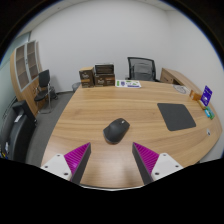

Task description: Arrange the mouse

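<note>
**Mouse ahead, mouse pad off to the right, nothing held**

Here the gripper (112, 160) hangs above the near edge of the wooden table (90, 105) with its two fingers spread wide and nothing between them; the magenta pads (150, 156) on the inner faces are bare. Just ahead of the fingers, roughly on the line between them and a little to the left, lies the black computer mouse (116, 129), resting flat on the wood with its long axis tilted slightly away from the gripper's own line.

Beyond the mouse and to the right, well apart from it, lies a dark mouse pad (177, 115) flat on the table. That pad is the likely place for the mouse, though the task sentence does not say so.

The step in hand looks like the approach for a grasp. To do it well, the gripper should come down and forward so the mouse sits centred between the pads, and turn a little so the fingers meet the mouse's two long sides squarely. A rounded, smooth shell can squirt out of a pinch taken too high, so the pads ought to close low on the flanks, near the table. Closing slowly should keep it from skidding on the wood.

Farther off, an office chair (143, 68) stands behind the table, small boxes (97, 74) sit at its far edge, and a shelf unit (24, 64) stands against the left wall.
</note>
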